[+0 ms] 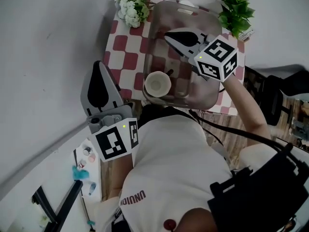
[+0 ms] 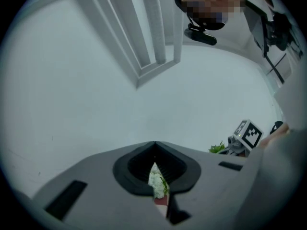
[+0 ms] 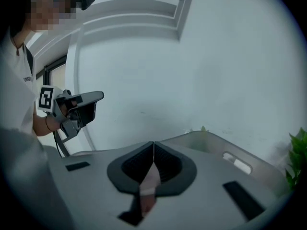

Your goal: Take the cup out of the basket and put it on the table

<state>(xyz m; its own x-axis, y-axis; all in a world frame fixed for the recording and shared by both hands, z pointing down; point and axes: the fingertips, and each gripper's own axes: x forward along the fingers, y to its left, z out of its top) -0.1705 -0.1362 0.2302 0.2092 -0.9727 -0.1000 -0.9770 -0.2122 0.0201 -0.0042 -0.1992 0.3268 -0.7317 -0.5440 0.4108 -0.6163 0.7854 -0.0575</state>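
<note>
In the head view a cream cup (image 1: 157, 84) stands upright in the near left corner of a translucent grey basket (image 1: 208, 94), which rests on a table with a red and white checked cloth (image 1: 126, 62). My right gripper (image 1: 167, 35) hovers over the basket's middle, shut and holding nothing, beyond and to the right of the cup. My left gripper (image 1: 100, 65) is off the table's left edge, also shut and empty. The right gripper view shows the basket's far wall (image 3: 236, 163) past its own tips (image 3: 153, 143); the cup is hidden there.
White flowers (image 1: 131, 6) and a green plant (image 1: 235, 8) stand at the table's far corners. A white board with paint pots (image 1: 87, 168) lies on the floor at lower left. A black chair (image 1: 277, 95) is to the right. A white wall rises behind the table.
</note>
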